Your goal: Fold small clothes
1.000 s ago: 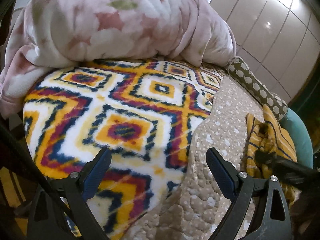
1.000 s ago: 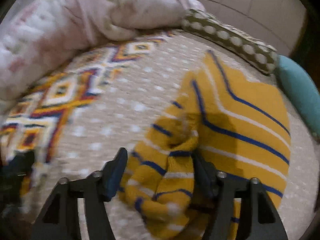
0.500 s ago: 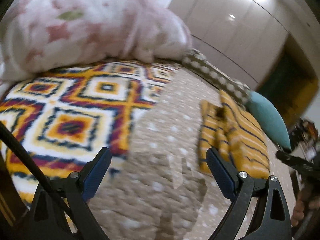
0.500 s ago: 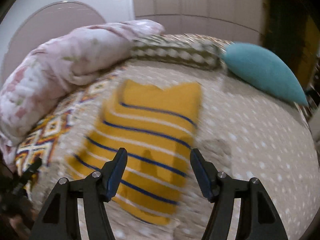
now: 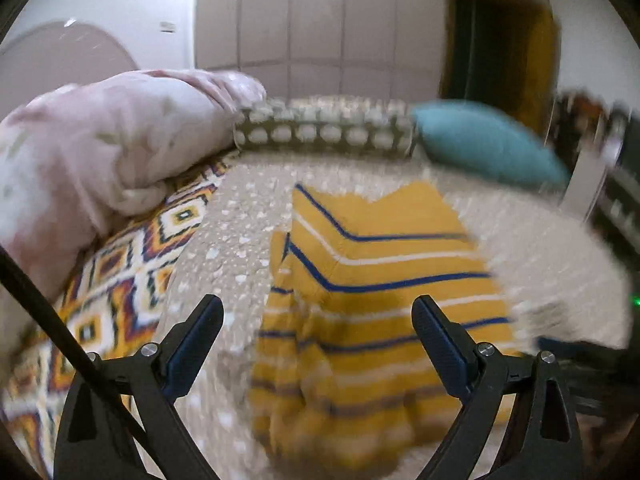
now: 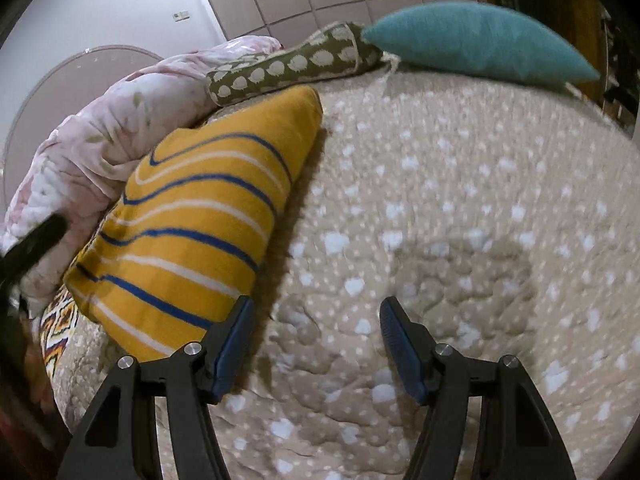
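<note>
A yellow garment with blue and white stripes (image 5: 376, 292) lies flat on the beige spotted bedspread (image 5: 240, 248). In the left wrist view my left gripper (image 5: 318, 330) is open and empty, raised above the garment's near end. In the right wrist view the same garment (image 6: 200, 216) lies to the left. My right gripper (image 6: 316, 332) is open and empty over bare bedspread (image 6: 460, 220), its left finger near the garment's near corner.
A pink floral duvet (image 5: 92, 152) is heaped at the left, beside a patterned fleece blanket (image 5: 116, 280). A brown spotted bolster (image 6: 288, 68) and a teal pillow (image 6: 480, 44) lie along the far edge of the bed. Wardrobe doors stand behind.
My right gripper has let go of the garment, opened, and swung right over bare bedspread. My left gripper has swung right from the patterned blanket to above the garment.
</note>
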Demonstrator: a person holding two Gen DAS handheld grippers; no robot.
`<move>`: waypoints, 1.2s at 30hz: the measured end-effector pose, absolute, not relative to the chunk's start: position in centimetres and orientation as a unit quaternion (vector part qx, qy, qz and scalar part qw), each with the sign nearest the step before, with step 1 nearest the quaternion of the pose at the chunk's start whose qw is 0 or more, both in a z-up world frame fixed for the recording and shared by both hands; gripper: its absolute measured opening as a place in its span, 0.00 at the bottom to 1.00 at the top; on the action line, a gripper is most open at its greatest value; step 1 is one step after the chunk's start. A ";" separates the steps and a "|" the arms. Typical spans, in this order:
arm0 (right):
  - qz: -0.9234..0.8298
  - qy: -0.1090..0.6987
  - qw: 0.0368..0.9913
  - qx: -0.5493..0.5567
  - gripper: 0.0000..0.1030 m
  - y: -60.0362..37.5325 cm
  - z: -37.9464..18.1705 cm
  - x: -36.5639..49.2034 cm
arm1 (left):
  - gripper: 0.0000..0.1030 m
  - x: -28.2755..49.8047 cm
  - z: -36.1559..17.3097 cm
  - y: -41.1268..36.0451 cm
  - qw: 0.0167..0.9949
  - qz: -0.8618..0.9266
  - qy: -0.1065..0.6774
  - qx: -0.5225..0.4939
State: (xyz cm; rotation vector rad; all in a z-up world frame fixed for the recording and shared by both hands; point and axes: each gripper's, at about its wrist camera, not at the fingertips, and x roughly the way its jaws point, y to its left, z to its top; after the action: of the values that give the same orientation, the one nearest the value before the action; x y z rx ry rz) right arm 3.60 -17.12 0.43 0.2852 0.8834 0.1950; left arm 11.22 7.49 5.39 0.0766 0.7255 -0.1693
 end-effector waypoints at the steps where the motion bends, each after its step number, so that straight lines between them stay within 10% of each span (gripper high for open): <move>1: 0.098 0.421 0.890 0.145 0.68 -17.4 -0.1 3.4 | 0.91 12.3 4.7 7.3 0.928 -0.071 0.363 0.047; 13: 0.155 0.388 0.877 0.236 0.74 -19.8 -1.1 3.0 | 0.94 15.8 -1.3 13.5 0.879 -0.100 0.442 -0.147; 29: 0.157 0.389 0.879 0.225 0.79 -19.4 -1.1 3.2 | 0.94 15.5 6.7 11.5 0.925 -0.029 0.379 0.005; 36: 0.156 0.391 0.881 0.218 0.79 -19.3 -1.1 3.4 | 0.94 21.1 2.1 9.7 0.878 0.046 0.472 0.068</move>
State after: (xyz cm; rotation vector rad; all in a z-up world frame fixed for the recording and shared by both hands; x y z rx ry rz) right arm 3.42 -19.32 -1.05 0.4541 0.8140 0.3257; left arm 21.11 9.72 2.14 0.1411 0.9839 0.0955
